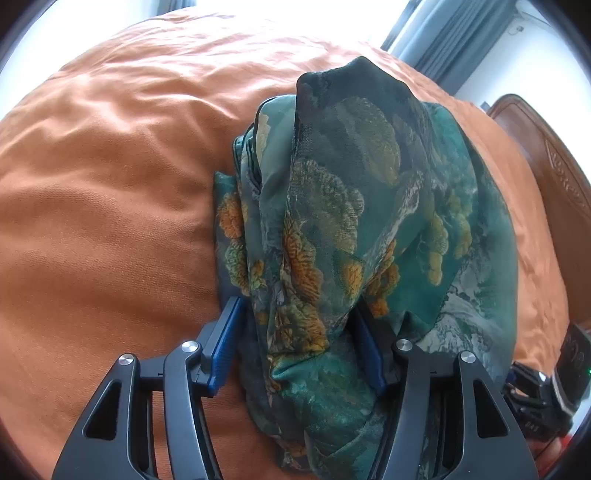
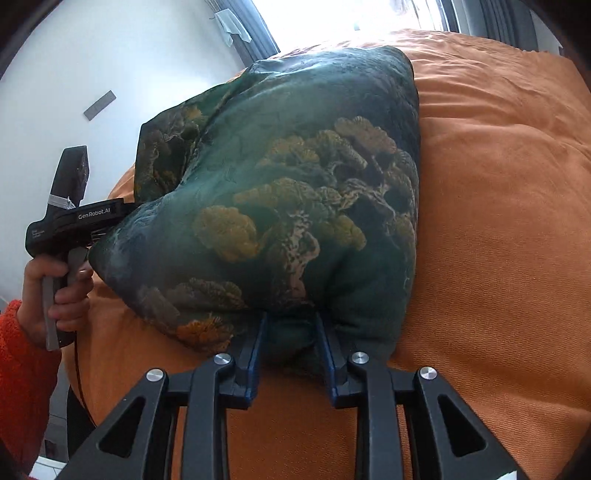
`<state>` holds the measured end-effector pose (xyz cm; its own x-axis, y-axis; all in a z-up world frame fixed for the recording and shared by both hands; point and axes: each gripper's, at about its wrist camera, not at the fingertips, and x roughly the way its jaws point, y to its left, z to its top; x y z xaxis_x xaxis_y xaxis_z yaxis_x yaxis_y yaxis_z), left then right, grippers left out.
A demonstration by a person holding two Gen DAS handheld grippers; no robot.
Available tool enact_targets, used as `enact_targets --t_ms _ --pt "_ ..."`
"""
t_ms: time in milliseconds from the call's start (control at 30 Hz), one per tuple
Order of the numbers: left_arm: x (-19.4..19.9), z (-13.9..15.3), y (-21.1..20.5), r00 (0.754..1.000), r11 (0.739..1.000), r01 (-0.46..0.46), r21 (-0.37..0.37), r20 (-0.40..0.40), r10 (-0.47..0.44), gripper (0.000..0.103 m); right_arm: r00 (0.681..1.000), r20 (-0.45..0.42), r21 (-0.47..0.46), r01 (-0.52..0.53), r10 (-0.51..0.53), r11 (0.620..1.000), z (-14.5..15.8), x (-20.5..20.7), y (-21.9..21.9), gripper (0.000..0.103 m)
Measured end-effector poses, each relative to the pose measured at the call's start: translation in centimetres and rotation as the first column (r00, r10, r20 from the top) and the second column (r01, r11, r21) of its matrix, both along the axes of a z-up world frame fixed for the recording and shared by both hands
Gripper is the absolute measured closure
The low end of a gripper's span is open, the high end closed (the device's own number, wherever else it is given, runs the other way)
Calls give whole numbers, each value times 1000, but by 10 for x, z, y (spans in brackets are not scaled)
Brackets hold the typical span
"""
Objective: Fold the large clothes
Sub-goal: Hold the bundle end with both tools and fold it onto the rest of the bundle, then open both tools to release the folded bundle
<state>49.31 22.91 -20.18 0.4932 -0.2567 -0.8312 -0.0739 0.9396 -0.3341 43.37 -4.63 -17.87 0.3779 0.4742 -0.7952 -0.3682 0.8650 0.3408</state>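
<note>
Right wrist: garment (image 2: 295, 192) hides left claw (image 2: 122, 236); orange bedspread (image 2: 498, 221) beneath

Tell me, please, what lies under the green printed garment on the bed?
An orange bedcover spreads out around and beneath the green printed garment, which both grippers are lifting in bunches. Whatever lies directly beneath its middle is covered by the fabric and cannot be seen.

Daylight pours in from the window (image 2: 369, 18) at the top, blown out to white glare. The orange bedspread (image 1: 110, 221) is evenly lit and sharp. Fisheye bending and dark corners ring both views.
</note>
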Motion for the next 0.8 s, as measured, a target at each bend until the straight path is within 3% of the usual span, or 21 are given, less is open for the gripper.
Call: enact_targets --t_ms 167,233,267,300,333,367,500,667,733,800 --pt "-1 -1 -3 999 1000 -31 -4 -8 31 37 999 42 -17 13 -12 1000 8 -11 0 77" --pt "-8 1 2 997 997 -79 11 -3 79 11 996 79 -17 31 -29 999 18 -25 -3 75" --pt "-14 5 7 995 995 -97 1 9 97 8 994 107 -25 40 -37 999 28 -34 -5 69" --pt "-19 10 10 995 995 -98 -19 18 98 8 992 120 -19 38 -36 999 34 -43 -8 63" --pt "-26 18 15 995 994 -95 -45 28 96 8 991 128 1 33 -33 999 44 -53 -15 44" --pt "-35 29 21 994 993 -97 -67 43 100 8 990 138 20 34 -37 999 50 -62 -22 34" --pt "-61 68 53 983 976 -111 -189 123 136 9 977 204 67 54 -67 996 80 -88 -62 32" --pt "-46 75 71 988 905 -83 -418 85 130 7 970 190 58 142 -150 988 84 -78 -90 32" --pt "-25 73 56 996 912 -41 -408 58 71 7 968 168 81 176 -188 981 82 -66 -96 32" --pt "-11 58 36 1000 944 -3 -331 20 10 7 968 152 123 181 -198 976 83 -56 -98 32"
